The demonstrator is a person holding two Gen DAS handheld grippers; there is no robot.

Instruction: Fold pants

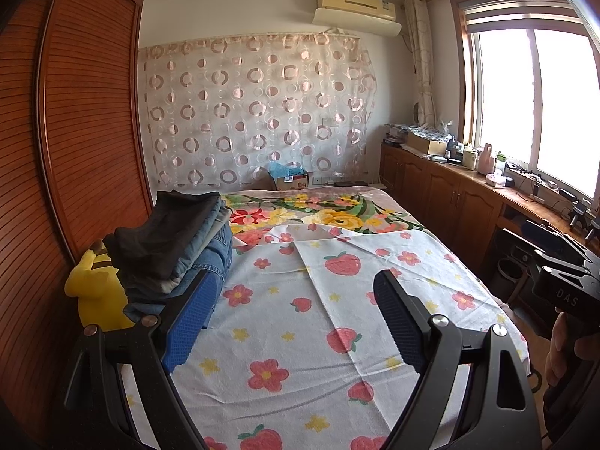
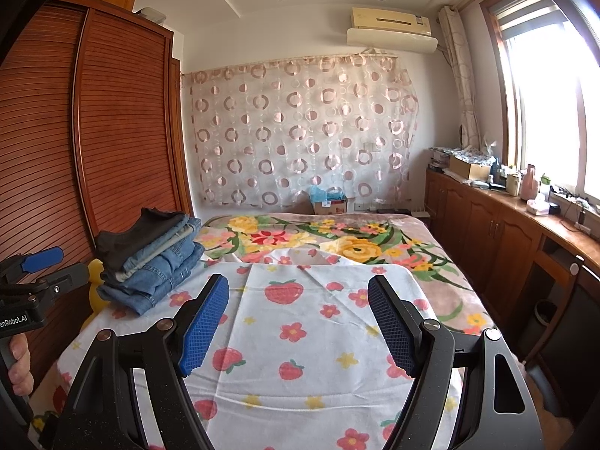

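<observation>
On the bed's left edge sits the stack of folded pants (image 2: 150, 258); none lies spread on the strawberry sheet (image 2: 300, 337). With the left gripper (image 1: 296, 315) and right gripper (image 2: 298, 322) both spread and empty, take only the top pair.

The stacked pants (image 2: 150, 258) were matt denim and dark cloth. The printed sheet (image 2: 300, 337) was soft cotton. The wardrobe (image 2: 112, 131) was ribbed, semi-gloss wood.
</observation>
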